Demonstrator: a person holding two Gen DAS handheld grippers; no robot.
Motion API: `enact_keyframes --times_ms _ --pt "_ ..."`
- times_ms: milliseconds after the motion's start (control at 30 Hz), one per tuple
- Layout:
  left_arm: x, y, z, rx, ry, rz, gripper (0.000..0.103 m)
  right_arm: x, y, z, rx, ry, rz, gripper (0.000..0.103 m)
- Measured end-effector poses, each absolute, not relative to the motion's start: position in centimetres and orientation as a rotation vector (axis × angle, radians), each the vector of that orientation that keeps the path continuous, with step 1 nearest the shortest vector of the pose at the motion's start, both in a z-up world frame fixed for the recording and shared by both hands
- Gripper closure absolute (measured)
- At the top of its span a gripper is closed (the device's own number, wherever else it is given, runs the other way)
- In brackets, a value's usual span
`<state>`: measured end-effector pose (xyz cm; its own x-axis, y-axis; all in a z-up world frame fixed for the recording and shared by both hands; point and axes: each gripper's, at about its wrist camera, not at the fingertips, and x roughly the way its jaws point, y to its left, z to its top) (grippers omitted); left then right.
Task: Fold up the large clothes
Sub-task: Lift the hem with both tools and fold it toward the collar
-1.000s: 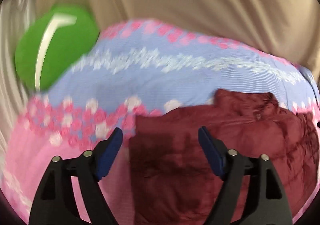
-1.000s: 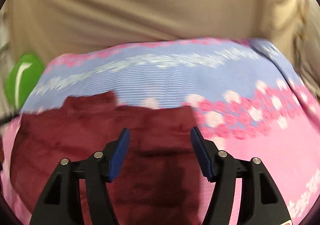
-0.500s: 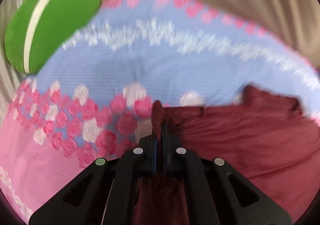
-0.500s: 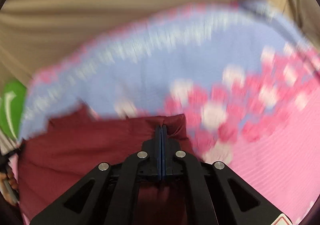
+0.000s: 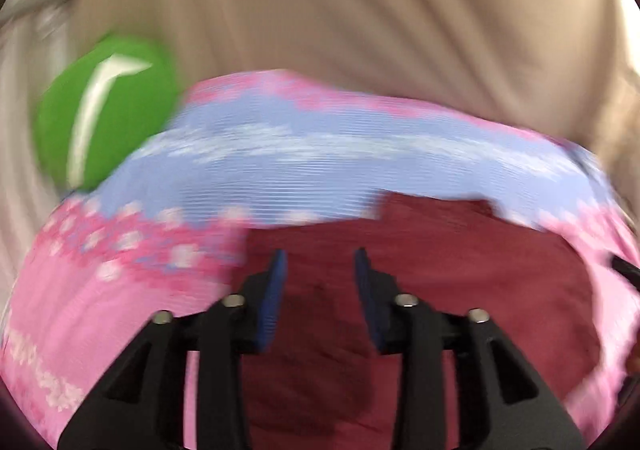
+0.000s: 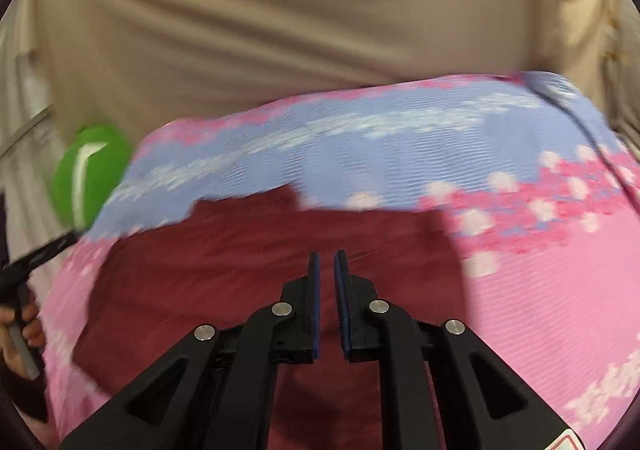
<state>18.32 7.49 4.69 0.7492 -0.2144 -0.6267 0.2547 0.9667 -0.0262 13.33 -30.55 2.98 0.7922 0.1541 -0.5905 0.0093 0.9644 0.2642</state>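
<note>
A dark red garment [image 5: 420, 290] lies flat on a pink and blue flowered blanket [image 5: 280, 169]; it also shows in the right wrist view [image 6: 240, 270]. My left gripper [image 5: 320, 266] is open and empty above the garment's left part. My right gripper [image 6: 327, 262] is open by a narrow gap and holds nothing, above the garment's right part. Both views are blurred by motion. The left gripper's handle and the hand on it [image 6: 24, 290] show at the left edge of the right wrist view.
A green cushion with a white stripe [image 5: 100, 121] lies at the blanket's far left corner; it also shows in the right wrist view [image 6: 88, 177]. A beige curtain or sheet [image 5: 340, 9] hangs behind the blanket. The flowered blanket [image 6: 520, 250] spreads to the right.
Both grippers were shut on the garment's far edge half a second ago. Now both have let go and pulled back; the left is wide, the right a little open.
</note>
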Motion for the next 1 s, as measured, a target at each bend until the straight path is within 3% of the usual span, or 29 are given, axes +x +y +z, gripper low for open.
enact_keyframes --times_ms 133,267,333,433,700,1000 --pt "13.5 0.2 1.4 0.198 0.771 -0.442 0.066 11.7 -22.2 1.3 0.195 0.724 0.305 0.091" --pt "13.0 -0.7 -3.4 0.22 0.878 -0.416 0.065 9.6 -17.9 -1.5 0.061 0.768 0.336 0.092" --pt "12.8 0.2 -4.9 0.224 0.891 -0.357 0.065 9.1 -18.7 -3.0 0.052 0.807 0.282 0.093" --pt "12.4 1.9 -5.8 0.206 0.893 -0.293 0.064 8.2 -22.7 -4.7 0.106 0.843 0.159 0.103" --pt "12.5 3.8 -6.3 0.175 0.903 -0.22 0.064 5.4 -31.4 -6.5 0.245 0.841 -0.102 0.103" --pt "12.3 4.6 -6.8 0.191 0.887 -0.152 0.064 4.5 -34.9 -7.0 0.272 0.833 -0.221 0.103"
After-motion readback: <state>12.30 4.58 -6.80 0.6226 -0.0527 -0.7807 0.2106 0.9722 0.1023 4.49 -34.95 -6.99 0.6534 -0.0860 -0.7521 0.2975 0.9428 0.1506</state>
